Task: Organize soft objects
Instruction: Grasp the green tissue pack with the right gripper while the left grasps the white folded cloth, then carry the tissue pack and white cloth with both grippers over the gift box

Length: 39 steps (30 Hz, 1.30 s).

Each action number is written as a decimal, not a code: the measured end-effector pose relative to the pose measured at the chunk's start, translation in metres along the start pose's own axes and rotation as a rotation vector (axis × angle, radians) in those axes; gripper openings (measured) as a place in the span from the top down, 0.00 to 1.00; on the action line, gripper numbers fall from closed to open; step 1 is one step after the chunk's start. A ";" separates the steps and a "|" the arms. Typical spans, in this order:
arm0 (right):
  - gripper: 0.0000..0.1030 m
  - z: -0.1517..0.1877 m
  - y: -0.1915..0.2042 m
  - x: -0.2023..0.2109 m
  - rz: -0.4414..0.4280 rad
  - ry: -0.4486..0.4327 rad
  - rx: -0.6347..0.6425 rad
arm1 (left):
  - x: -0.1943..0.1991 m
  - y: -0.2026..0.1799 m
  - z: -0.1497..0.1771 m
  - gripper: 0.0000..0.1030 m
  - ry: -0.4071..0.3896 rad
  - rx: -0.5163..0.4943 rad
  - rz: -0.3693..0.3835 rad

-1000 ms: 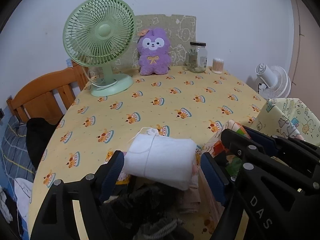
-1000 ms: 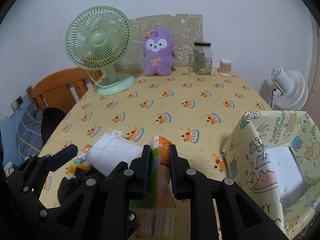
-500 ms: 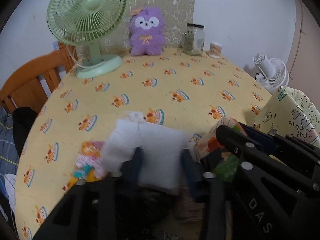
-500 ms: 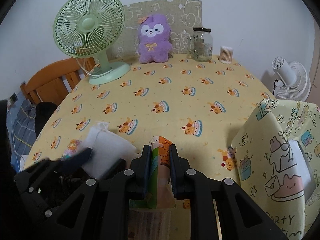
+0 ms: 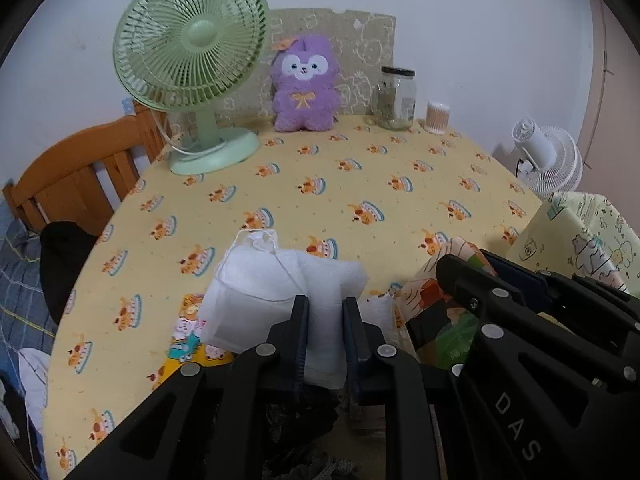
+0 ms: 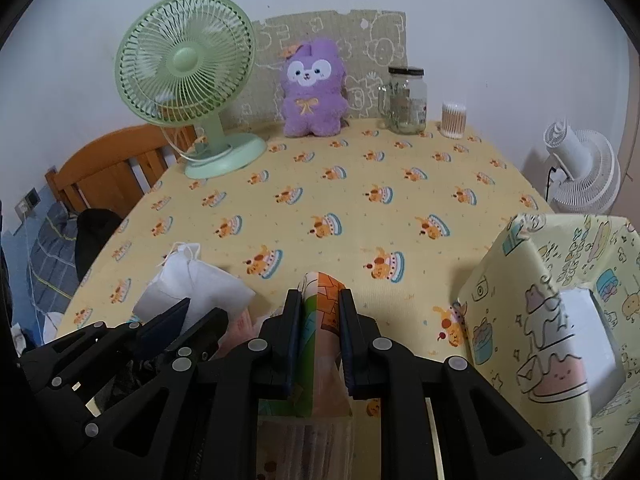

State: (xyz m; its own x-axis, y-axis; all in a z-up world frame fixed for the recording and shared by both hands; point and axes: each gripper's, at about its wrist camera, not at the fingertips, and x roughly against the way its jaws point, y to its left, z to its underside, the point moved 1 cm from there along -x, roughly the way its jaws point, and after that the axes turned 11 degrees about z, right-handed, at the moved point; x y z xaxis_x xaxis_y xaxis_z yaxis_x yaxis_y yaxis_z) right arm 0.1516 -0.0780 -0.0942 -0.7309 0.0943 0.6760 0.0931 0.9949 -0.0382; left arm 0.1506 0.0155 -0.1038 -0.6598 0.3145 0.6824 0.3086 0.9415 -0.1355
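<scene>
Your left gripper (image 5: 324, 312) is clamped on the white pouch (image 5: 280, 284); most of the pouch bulges out ahead and to the left of the fingers. Your right gripper (image 6: 319, 320) is pinched on the colourful packet (image 6: 320, 300), just right of the left one. A patterned box (image 6: 560, 300) sits further right, open side showing.

My left gripper (image 5: 325, 320) is matte black plastic, 2 flat fingers lined with dark navy pads (image 5: 301, 334), round silver screw heads along the angular linkages. My right gripper (image 6: 320, 316) matches; pale "DAS" lettering (image 5: 516, 426) marks its side.
</scene>
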 end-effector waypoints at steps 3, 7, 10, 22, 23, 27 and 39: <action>0.80 -0.003 -0.001 0.008 -0.003 -0.015 0.001 | 0.008 -0.002 -0.002 0.86 -0.012 0.003 -0.001; 0.80 -0.007 -0.004 0.021 -0.005 -0.036 -0.002 | 0.019 -0.008 -0.006 0.86 -0.035 -0.005 -0.010; 0.80 -0.010 -0.006 0.030 -0.003 -0.052 0.000 | 0.027 -0.012 -0.009 0.86 -0.051 -0.005 -0.011; 0.80 -0.025 -0.020 0.074 -0.006 -0.120 -0.002 | 0.063 -0.033 -0.023 0.86 -0.108 -0.005 -0.022; 0.80 -0.026 -0.021 0.077 -0.007 -0.124 -0.001 | 0.066 -0.035 -0.024 0.86 -0.113 -0.004 -0.022; 0.80 -0.029 -0.028 0.091 -0.006 -0.144 0.004 | 0.075 -0.044 -0.027 0.86 -0.130 -0.006 -0.023; 0.80 -0.031 -0.056 0.111 0.004 -0.177 -0.008 | 0.087 -0.075 -0.033 0.85 -0.165 -0.027 -0.031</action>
State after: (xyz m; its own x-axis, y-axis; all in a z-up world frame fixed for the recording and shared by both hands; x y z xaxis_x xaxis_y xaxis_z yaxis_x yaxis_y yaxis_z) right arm 0.0865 -0.1248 0.0061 -0.8383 0.1038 0.5353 0.1014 0.9943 -0.0341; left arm 0.0926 -0.0320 -0.0106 -0.7722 0.3028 0.5586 0.3030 0.9482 -0.0952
